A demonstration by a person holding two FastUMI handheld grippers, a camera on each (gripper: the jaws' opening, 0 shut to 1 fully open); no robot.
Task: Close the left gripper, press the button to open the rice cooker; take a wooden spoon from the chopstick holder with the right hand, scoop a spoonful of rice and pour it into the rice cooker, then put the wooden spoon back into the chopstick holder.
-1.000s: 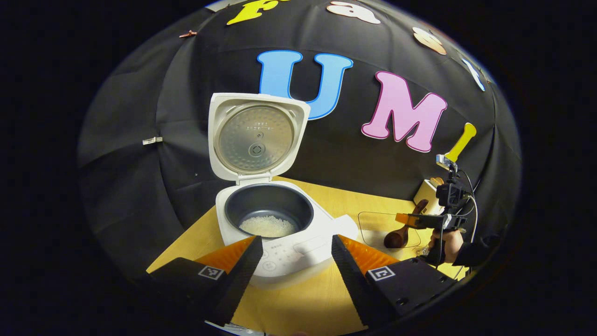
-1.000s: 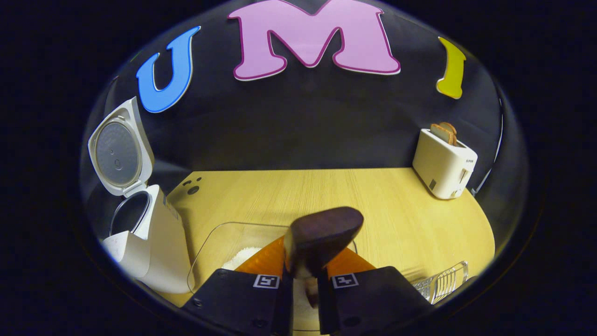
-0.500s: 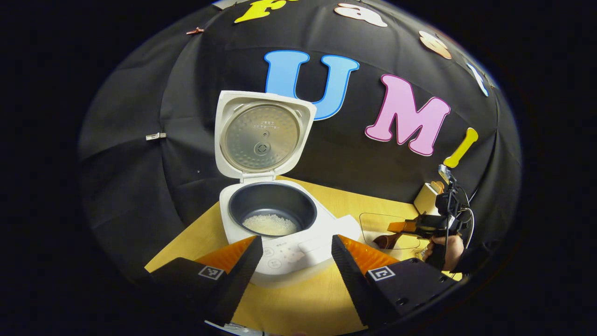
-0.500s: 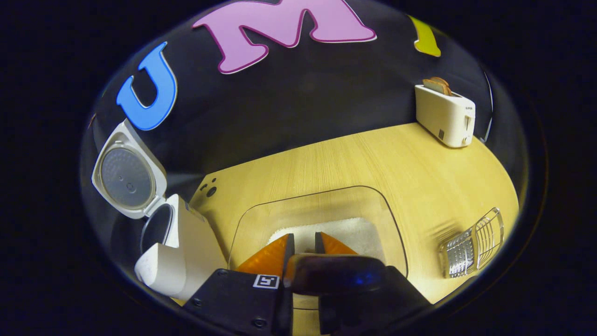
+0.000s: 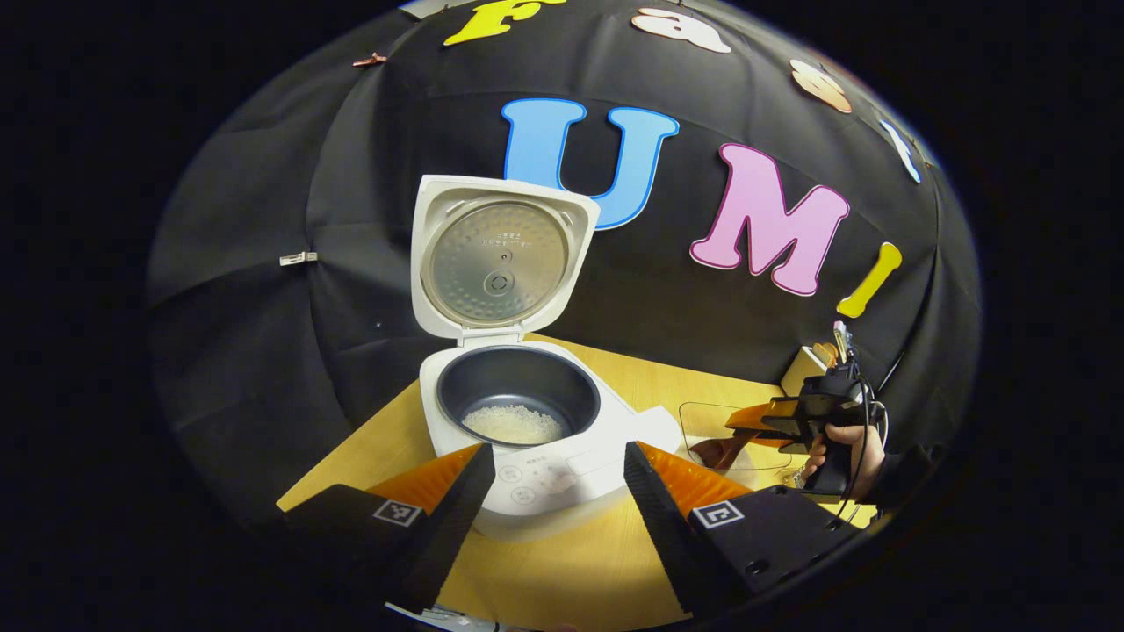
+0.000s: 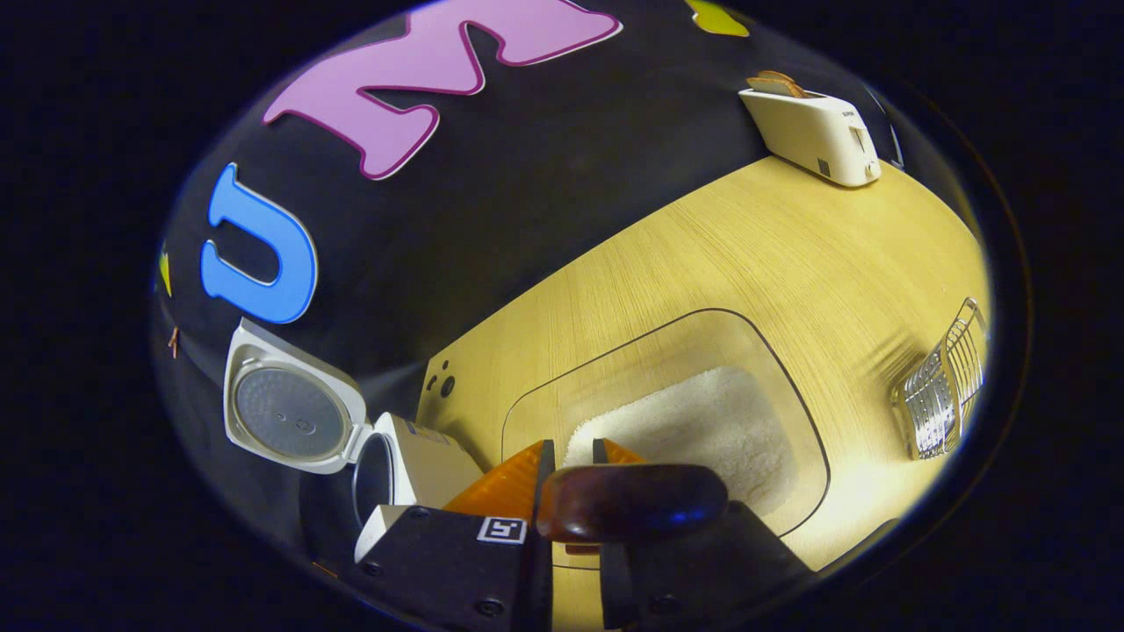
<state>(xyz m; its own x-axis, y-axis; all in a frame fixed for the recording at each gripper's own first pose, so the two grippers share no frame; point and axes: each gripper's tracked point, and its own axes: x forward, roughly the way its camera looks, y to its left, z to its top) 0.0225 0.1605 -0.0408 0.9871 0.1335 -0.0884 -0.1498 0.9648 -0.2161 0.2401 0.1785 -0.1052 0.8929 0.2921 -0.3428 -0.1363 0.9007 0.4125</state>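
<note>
Fingers (image 6: 540,465) of the right gripper (image 6: 571,456) are pinched on the wooden spoon (image 6: 632,502), now tipped lower into the rice tray (image 6: 795,399); scooping is judged underway. Left gripper (image 5: 553,487) is held spread before the open rice cooker (image 5: 518,412).

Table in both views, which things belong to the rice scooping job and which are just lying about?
Belongs to the job:
rice cooker
wooden spoon
clear rice tray
wire chopstick holder
right hand-held gripper

Just lying about:
toaster
bread slice

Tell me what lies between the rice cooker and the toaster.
In the right gripper view, the clear rice tray and bare table separate the rice cooker from the toaster.
</note>
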